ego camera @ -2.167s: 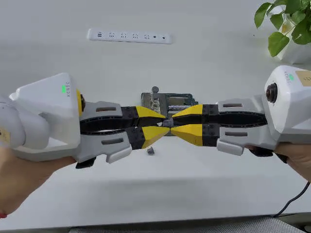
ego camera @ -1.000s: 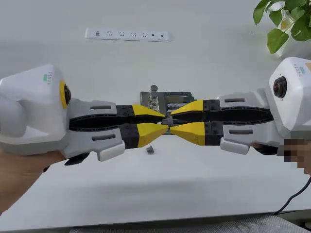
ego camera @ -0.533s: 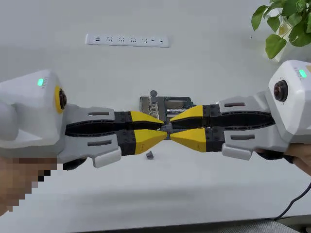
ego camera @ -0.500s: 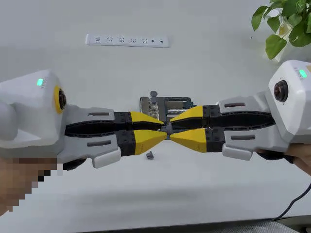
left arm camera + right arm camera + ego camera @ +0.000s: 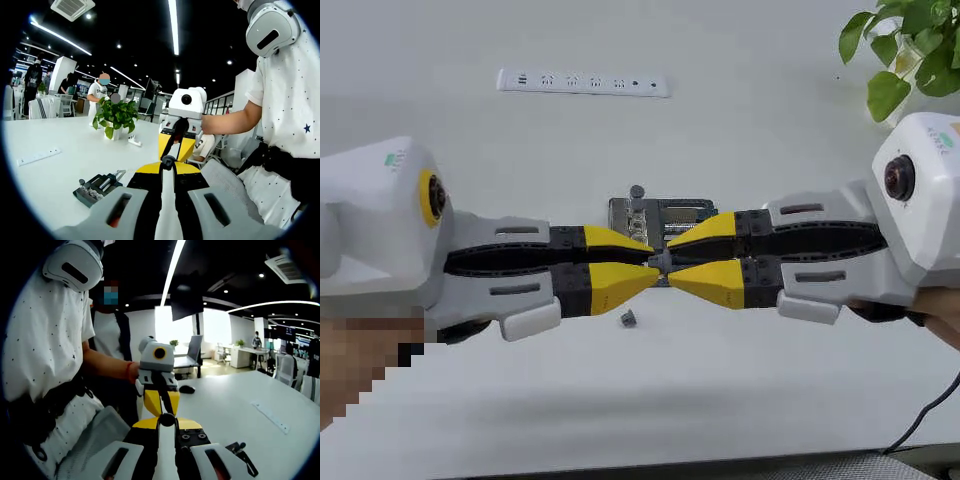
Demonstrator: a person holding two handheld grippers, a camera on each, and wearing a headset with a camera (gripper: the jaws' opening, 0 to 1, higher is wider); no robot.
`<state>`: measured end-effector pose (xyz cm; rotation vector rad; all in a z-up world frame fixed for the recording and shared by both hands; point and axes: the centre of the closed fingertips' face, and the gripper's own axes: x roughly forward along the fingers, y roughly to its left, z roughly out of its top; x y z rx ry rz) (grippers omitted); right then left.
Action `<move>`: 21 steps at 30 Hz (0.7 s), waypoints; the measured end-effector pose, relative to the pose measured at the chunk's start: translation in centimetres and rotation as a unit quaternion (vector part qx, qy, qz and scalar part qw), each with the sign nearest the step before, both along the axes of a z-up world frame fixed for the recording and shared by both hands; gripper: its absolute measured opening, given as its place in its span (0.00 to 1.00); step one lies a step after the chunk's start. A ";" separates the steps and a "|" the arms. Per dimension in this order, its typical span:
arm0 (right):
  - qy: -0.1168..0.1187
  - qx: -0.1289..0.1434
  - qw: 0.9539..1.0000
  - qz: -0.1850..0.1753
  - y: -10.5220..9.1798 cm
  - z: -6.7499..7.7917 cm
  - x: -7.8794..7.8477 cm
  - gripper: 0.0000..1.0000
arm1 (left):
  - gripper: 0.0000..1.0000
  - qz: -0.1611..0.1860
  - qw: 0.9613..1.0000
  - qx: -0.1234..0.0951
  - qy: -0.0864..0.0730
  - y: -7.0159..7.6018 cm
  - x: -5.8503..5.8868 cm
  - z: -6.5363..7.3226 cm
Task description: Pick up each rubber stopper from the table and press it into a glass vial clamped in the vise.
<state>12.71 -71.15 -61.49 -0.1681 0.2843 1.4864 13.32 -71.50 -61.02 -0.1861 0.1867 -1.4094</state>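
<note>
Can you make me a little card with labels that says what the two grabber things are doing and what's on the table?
left gripper: jaws closed on the rubber stopper
right gripper: jaws closed, pinching the same stopper from the other side
meeting place: tip to tip above the table, just in front of the vise
spare stopper: lying on the table, nearer the person than the vise
far side: power strip; plant in the corner

The white bench point(image 5: 740, 380) carries a vise point(image 5: 680, 210), a loose rubber stopper point(image 5: 629, 320) just before it, a power strip point(image 5: 584, 82) and a potted plant point(image 5: 900, 50).
</note>
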 end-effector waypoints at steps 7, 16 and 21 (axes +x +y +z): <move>0.006 -0.008 1.000 -0.004 0.2 -0.3 0.2 0.06 | 0.05 0.007 1.000 0.003 -0.006 0.1 0.1 -0.3; 0.010 -0.019 1.000 -0.002 0.5 -0.5 0.4 0.06 | 0.05 0.017 1.000 0.003 -0.009 0.5 0.3 -0.5; 0.014 -0.022 1.000 -0.001 0.7 -0.7 0.5 0.06 | 0.06 0.023 1.000 0.004 -0.010 0.6 0.4 -0.7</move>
